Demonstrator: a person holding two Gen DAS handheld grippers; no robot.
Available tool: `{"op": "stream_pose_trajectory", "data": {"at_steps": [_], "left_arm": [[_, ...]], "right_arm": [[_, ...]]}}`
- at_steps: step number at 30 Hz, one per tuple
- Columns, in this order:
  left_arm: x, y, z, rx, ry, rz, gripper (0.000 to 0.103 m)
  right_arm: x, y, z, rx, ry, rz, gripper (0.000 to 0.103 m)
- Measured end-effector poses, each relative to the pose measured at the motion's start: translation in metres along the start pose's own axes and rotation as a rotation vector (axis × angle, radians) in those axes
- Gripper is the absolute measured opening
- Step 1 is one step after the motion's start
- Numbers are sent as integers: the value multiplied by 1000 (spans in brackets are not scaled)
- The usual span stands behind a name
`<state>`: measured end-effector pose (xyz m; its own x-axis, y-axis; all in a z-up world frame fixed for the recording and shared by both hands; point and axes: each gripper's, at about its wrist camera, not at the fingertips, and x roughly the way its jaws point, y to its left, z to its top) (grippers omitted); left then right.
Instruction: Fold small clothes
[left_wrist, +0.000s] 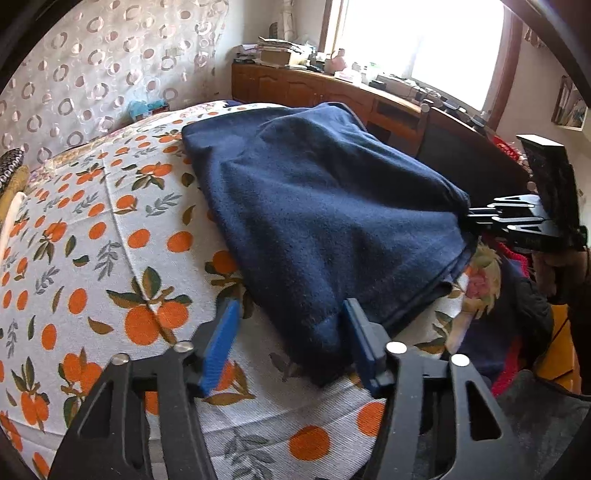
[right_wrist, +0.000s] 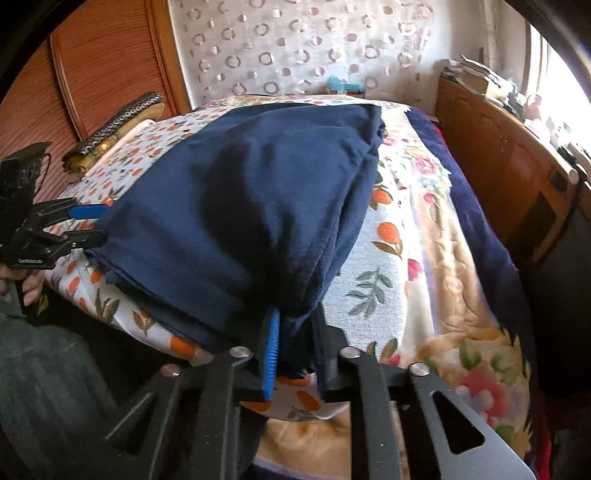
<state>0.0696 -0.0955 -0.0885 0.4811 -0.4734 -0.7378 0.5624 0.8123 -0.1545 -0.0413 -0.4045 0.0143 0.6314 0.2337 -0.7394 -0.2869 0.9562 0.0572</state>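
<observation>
Both grippers (left_wrist: 290, 341) (right_wrist: 295, 350) at garment (left_wrist: 332, 221) edge

Orange-print white bedcover (left_wrist: 110, 229) lies bare left of the navy fleece garment (left_wrist: 314, 221); wooden cabinet (right_wrist: 498, 166) hems the right.

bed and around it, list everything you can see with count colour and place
garment: one, navy, lying on the bed cover
bed cover: one, white with orange fruit print, on the bed
blanket: one, cream floral, under the cover
cabinet: one, brown wood, under the window, cluttered top
left gripper: one, black with blue pads, open, garment corner between its pads
right gripper: one, black with blue pads, shut on garment edge
</observation>
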Motion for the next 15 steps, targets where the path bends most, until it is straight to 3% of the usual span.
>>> {"op": "stream_pose_trajectory", "data": {"at_steps": [1, 3, 5, 12, 15], "left_arm": [[0, 0, 0, -2, 3, -15, 43], [0, -1, 0, -6, 15, -53, 22], [-5, -3, 3, 4, -2, -46, 14], [-43, 0, 53, 10, -158, -38, 13], [-44, 5, 84, 32, -181, -18, 13]], "right_arm": [[-1, -2, 0, 9, -10, 12, 11], [-6, -4, -1, 25, -40, 38, 10], [-14, -5, 1, 39, -82, 58, 10], [-51, -8, 24, 59, -268, 79, 10], [-54, -16, 48, 66, -328, 78, 10]]}}
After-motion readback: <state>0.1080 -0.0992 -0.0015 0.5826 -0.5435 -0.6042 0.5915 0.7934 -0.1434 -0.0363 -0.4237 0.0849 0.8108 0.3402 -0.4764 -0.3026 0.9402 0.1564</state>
